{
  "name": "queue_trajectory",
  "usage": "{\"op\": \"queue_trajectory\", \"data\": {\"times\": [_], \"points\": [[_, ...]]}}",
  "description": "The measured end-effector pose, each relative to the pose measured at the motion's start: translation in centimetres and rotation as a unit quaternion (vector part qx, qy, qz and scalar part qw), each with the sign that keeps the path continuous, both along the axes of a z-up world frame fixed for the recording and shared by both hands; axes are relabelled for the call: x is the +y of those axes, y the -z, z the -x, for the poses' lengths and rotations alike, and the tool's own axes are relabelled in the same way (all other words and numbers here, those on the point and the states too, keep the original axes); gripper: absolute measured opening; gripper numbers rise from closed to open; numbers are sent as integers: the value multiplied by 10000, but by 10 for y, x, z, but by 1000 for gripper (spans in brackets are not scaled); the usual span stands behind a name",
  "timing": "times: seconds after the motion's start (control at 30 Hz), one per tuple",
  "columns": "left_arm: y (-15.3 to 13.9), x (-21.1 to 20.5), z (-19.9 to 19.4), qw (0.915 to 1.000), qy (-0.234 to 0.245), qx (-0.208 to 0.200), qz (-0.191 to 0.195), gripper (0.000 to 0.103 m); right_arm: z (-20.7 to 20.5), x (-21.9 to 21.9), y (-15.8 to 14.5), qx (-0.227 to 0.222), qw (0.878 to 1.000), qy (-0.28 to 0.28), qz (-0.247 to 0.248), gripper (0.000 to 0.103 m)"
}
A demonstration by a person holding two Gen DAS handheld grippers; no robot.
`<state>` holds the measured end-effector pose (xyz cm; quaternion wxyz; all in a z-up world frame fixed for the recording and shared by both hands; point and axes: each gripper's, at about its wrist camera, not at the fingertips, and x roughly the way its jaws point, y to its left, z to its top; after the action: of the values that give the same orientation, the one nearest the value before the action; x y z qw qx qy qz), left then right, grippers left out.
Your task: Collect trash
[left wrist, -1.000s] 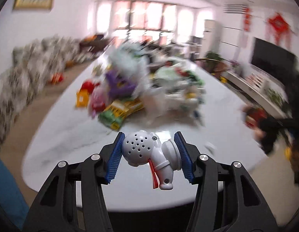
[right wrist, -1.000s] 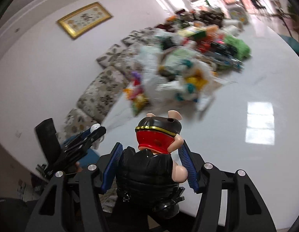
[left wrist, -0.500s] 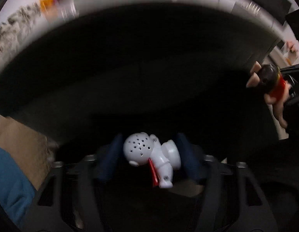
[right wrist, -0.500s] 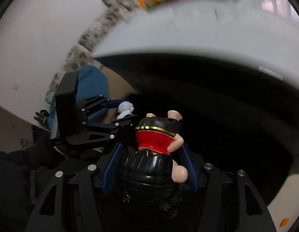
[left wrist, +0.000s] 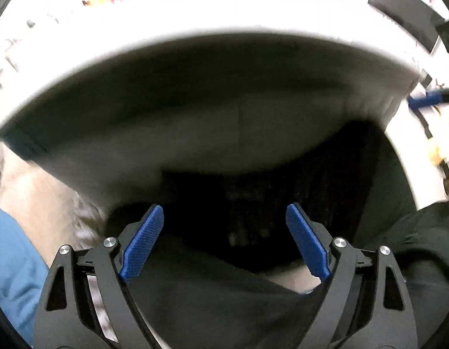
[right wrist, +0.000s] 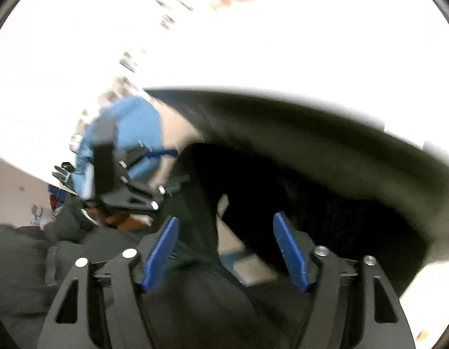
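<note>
Below the white table edge [left wrist: 195,43], the left gripper [left wrist: 224,241] and the right gripper [right wrist: 224,247] had just been opening, both jaw pairs stood released with nothing between the blue pads [left wrist: 143,247], and no trash item was discernible in either blurred view.

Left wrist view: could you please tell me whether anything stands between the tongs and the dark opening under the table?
Nothing visible does. The left tongs have just been opening, with nothing between them, and point straight at the dark opening below the table edge.
</note>
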<state>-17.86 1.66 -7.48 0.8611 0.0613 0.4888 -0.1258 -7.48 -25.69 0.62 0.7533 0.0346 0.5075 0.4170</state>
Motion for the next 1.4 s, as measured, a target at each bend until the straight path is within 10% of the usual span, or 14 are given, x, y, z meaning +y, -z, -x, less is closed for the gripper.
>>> {"op": "queue_trajectory", "data": {"times": [0.2, 0.4, 0.6, 0.63, 0.67, 0.7, 1.1, 1.4], "points": [[-75, -2, -22, 9934, -233, -1071, 326, 89, -99, 0, -81, -2049, 9727, 963, 509, 78], [-74, -8, -35, 9919, -353, -1086, 549, 89, -228, -4, -62, -1935, 9617, 1755, 830, 74], [-65, -3, -28, 9943, -402, -850, 502, 89, -281, 9, -20, -1470, 9700, 1600, 1095, 55], [-63, -3, -30, 9945, -410, -838, 483, 89, -289, 10, -13, -1350, 9735, 1547, 1006, 37], [-61, -4, -30, 9946, -426, -824, 472, 89, -291, 9, -8, -1264, 9758, 1518, 940, 3], [-61, -4, -32, 9947, -439, -797, 471, 89, -291, 7, -8, -1244, 9764, 1558, 834, 0], [-103, -50, -99, 9892, -70, -1187, 856, 89, -149, -90, -172, -2807, 9383, 1852, -803, 0], [-117, -132, -217, 9848, 701, -1509, -496, 89, -93, -145, -136, -2401, 9401, 2175, -1056, 0]]}}
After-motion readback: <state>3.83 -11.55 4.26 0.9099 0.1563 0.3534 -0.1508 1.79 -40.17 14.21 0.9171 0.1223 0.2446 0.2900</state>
